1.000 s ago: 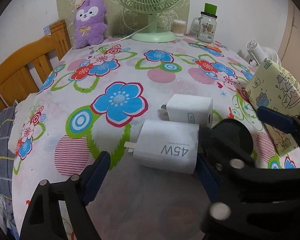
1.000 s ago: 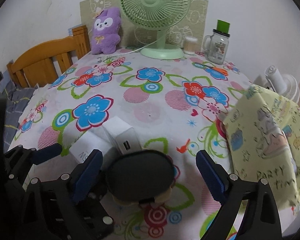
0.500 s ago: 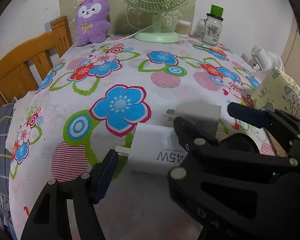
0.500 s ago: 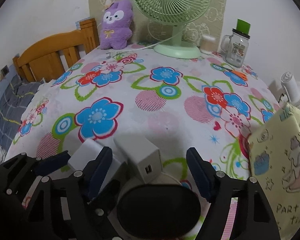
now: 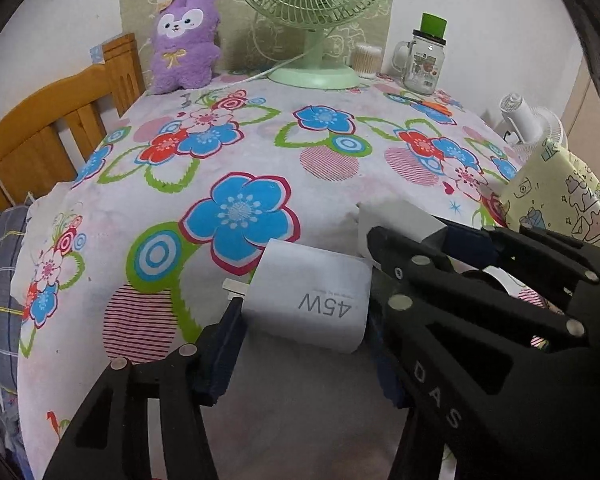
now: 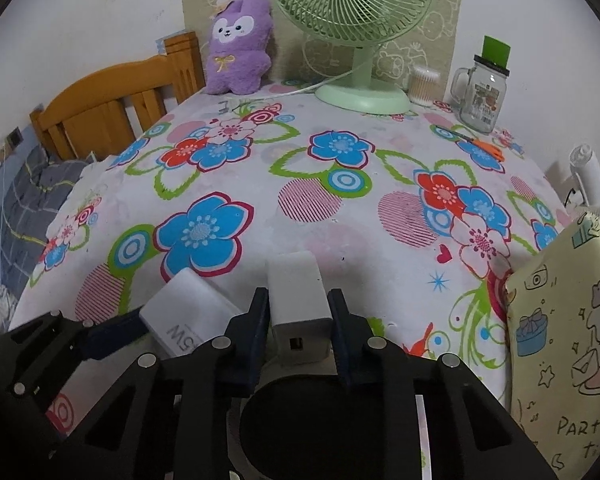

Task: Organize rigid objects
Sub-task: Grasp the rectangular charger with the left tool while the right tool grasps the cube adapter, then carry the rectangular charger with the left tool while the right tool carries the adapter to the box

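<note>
Two white chargers lie at the near edge of the floral table. My left gripper (image 5: pixel 304 316) is shut on the flat 45W charger (image 5: pixel 312 300), its blue pads against both sides. My right gripper (image 6: pixel 298 320) is shut on the blocky white charger (image 6: pixel 298 304), which shows a USB port toward the camera. The 45W charger also shows in the right wrist view (image 6: pixel 188 320), and the blocky charger shows in the left wrist view (image 5: pixel 396 220). A black round object (image 6: pixel 320 428) lies just below the right gripper.
A yellow "PARTY" gift bag (image 6: pixel 568 336) stands at the right. At the far edge are a green fan (image 6: pixel 356 28), purple plush (image 6: pixel 238 44), glass mug jar (image 6: pixel 480 92) and cotton-swab box (image 6: pixel 424 86). Orange scissors (image 6: pixel 484 146) lie near the jar. A wooden headboard (image 6: pixel 112 112) is left.
Both grippers moved forward and closed: the left onto the 45W charger, the right onto the blocky charger. Earlier both were open around them.
</note>
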The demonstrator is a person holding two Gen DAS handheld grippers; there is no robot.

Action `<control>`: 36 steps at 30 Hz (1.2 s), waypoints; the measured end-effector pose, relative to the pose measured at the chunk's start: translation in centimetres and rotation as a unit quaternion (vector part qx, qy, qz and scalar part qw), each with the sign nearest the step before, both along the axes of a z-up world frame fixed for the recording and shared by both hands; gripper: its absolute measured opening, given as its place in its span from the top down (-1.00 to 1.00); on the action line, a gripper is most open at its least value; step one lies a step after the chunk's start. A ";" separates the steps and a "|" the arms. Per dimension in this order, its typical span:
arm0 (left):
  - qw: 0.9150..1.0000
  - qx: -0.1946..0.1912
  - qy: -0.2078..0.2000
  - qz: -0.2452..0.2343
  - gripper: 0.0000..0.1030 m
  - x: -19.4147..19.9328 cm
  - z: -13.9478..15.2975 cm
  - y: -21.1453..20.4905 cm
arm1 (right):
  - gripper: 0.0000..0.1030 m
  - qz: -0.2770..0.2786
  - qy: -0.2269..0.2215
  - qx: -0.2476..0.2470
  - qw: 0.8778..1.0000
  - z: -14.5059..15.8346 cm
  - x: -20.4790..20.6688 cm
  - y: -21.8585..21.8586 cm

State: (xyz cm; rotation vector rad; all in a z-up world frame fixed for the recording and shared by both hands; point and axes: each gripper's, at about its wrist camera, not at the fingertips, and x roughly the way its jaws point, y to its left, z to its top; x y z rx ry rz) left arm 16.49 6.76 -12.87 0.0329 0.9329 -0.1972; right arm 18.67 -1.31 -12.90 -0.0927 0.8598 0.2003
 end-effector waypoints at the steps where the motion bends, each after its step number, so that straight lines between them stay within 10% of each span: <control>1: 1.000 0.000 -0.002 0.002 -0.16 -0.1 0.1 0.1 | 0.44 0.000 -0.004 0.003 1.000 0.2 -0.2 -0.1; 36: 0.996 0.014 -0.085 0.017 -0.14 -7.2 7.1 -1.8 | 0.45 -0.013 -0.067 0.034 0.997 7.2 -8.3 -3.6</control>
